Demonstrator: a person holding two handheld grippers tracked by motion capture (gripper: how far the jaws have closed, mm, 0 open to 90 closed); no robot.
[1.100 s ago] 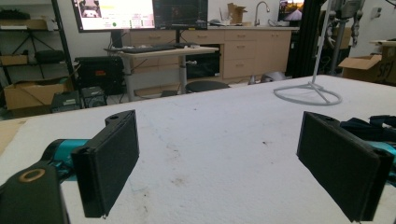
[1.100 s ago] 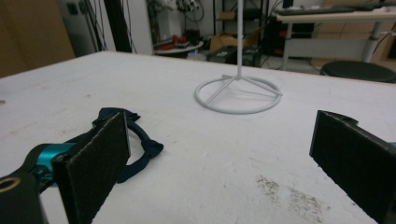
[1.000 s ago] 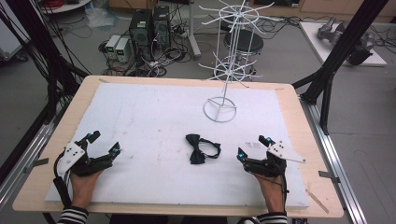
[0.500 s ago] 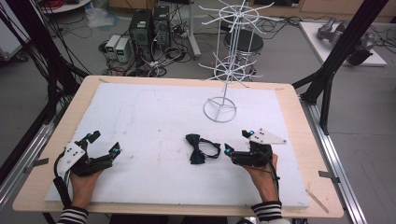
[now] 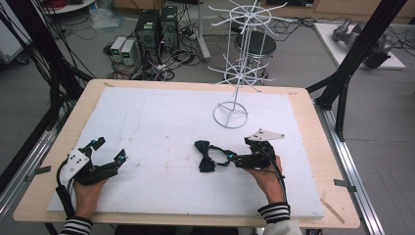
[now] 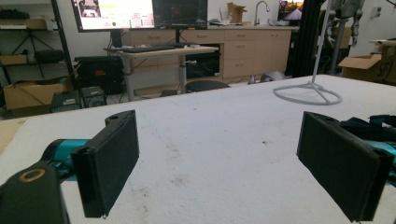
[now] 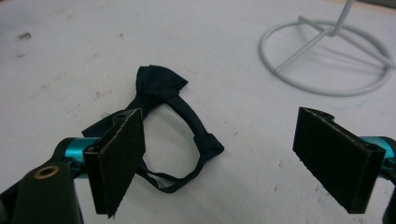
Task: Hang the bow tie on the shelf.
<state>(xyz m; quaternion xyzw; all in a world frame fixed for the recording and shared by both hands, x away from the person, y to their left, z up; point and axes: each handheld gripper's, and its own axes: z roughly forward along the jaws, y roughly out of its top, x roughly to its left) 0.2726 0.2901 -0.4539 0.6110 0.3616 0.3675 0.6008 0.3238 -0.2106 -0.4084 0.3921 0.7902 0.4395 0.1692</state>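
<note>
A white-topped desk [image 5: 147,122] carries a white wire rack [image 5: 235,63] at its far side. The dark bow tie [image 5: 206,155] lies near the middle. The right gripper [image 5: 234,157] sits just beside it, fingers spread wide; the left gripper [image 5: 108,150] rests well apart, fingers likewise spread.

Floor: grey concrete [image 5: 381,122], with many black cables lying on it.
Computers: two dark tower cases [image 5: 156,27] stand on the floor behind the table.
Stool: a round black seat [image 5: 255,44] near the towers.
Frame: black metal struts [image 5: 359,46] at both sides.
Far wall: wooden cabinets [image 6: 238,51], a desk [image 6: 161,50] with a monitor [image 6: 114,13].
</note>
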